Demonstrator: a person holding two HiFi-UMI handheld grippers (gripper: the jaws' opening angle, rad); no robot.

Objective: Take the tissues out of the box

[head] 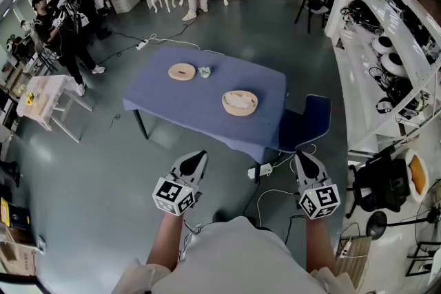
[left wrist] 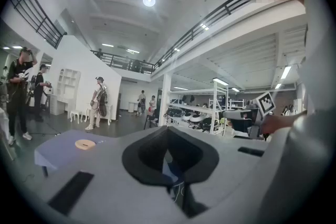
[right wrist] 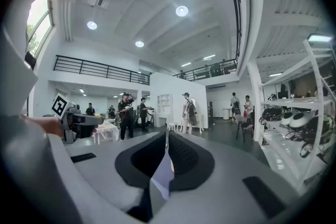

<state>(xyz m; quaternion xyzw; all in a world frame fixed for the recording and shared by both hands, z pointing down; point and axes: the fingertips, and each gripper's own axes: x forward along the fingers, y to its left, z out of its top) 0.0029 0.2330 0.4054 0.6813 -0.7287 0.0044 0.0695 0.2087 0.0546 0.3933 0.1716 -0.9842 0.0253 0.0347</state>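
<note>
Standing well back from the work, both grippers held low over the grey floor [head: 103,169], well short of the table.

Far left: a few people [head: 58,27] in dark clothes beside a small table with a pale pink cover [head: 43,98].

Left gripper [head: 197,160]: grey two-jaw tool with a marker cube, pointed toward the table. Its own view shows the dark pads pressed together with nothing between them.

Centre: rectangular table draped in blue cloth [head: 172,103]. On it, from left to right: a flat round wooden disc [head: 182,71], a small crumpled tissue [head: 204,71] just beside it, then, apart and nearer the front right corner, the round wooden box [head: 240,102] with white tissues [head: 239,100] showing in its open top. Neither gripper is near the box.

Right gripper [head: 304,160]: same build, also aimed forward. Jaws closed pad to pad, empty.

Right of the table: a dark blue chair [head: 307,122] pushed up to the corner, with a white power strip [head: 260,171] and cables on the floor in front of it. Far right: long white shelving [head: 375,89] loaded with headsets and cables.
</note>
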